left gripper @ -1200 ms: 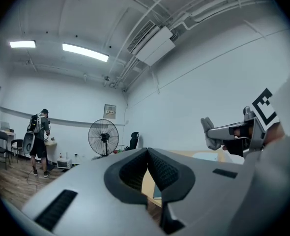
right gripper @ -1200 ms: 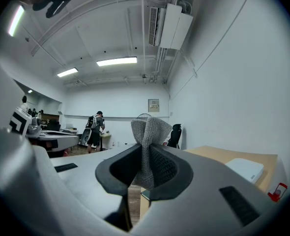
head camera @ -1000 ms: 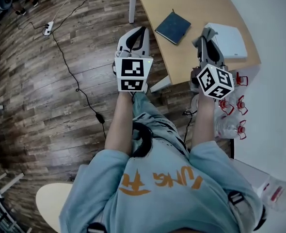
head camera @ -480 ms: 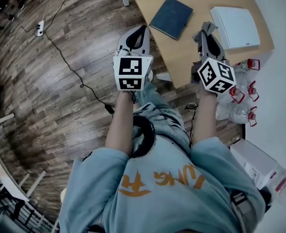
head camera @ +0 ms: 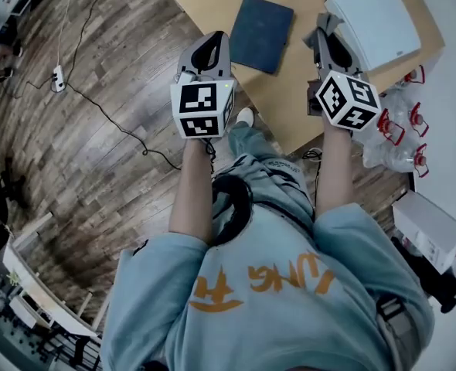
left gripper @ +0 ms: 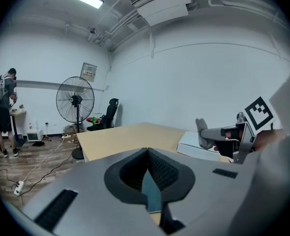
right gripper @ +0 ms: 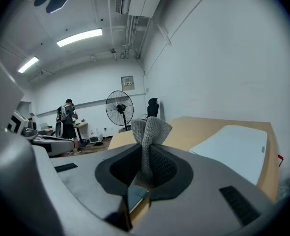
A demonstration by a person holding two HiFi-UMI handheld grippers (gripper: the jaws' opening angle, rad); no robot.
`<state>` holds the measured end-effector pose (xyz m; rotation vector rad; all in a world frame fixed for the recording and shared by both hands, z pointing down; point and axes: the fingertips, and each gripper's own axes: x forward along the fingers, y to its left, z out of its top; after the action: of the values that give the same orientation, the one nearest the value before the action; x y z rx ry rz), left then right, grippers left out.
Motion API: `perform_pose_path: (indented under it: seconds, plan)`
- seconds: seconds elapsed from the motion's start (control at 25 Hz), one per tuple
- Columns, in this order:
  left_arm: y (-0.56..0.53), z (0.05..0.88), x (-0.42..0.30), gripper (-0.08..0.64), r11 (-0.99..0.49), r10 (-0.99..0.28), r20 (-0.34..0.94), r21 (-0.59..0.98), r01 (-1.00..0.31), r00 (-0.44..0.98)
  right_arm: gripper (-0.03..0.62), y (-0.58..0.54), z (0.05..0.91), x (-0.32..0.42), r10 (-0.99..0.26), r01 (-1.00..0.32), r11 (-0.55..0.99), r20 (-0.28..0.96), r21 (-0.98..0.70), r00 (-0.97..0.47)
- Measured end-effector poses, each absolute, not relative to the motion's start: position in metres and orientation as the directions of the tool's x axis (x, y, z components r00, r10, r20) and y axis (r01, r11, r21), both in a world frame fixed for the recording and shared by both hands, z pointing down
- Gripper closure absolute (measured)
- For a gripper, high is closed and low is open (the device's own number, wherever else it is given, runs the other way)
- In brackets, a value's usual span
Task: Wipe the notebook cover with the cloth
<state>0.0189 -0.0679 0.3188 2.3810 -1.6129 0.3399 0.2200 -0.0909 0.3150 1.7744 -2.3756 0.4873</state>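
A dark blue notebook (head camera: 260, 33) lies flat on the wooden table (head camera: 290, 91), near its left edge. My left gripper (head camera: 211, 46) hovers just left of the notebook, over the table edge; its jaws are shut with nothing between them. In the left gripper view a sliver of the notebook (left gripper: 151, 194) shows below the left gripper (left gripper: 147, 154). My right gripper (head camera: 321, 29) is right of the notebook, shut on a grey cloth (head camera: 324, 23). The cloth (right gripper: 149, 131) sticks up out of the right gripper (right gripper: 146, 154) in the right gripper view.
A flat white box (head camera: 373, 25) lies on the table right of the right gripper. Water bottles with red caps (head camera: 402, 130) and white cartons (head camera: 437, 234) stand on the floor at right. A cable and power strip (head camera: 58, 76) cross the wooden floor. A fan (left gripper: 75, 102) and a person (left gripper: 5, 107) stand far off.
The view has swung toward the table. Both grippers have moved forward over it, so the notebook now lies between them. The cloth stays in the right gripper.
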Motion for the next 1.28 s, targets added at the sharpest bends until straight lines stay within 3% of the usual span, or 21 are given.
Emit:
perform_pose_path:
  seconds: [0.88, 1.28]
  plan:
    - [-0.168, 0.383, 0.049, 0.543, -0.473, -0.754, 0.466, 0.104, -0.875, 0.463, 0.549, -0.174, 0.385, 0.229, -0.860, -0.970, 0.171, 0.455, -0.171, -0.232]
    - [-0.220, 0.418, 0.043, 0.543, -0.390, -0.750, 0.481, 0.234, -0.890, 0.455, 0.548, -0.197, 0.425, 0.219, -0.785, -0.975, 0.207, 0.581, -0.080, -0.215]
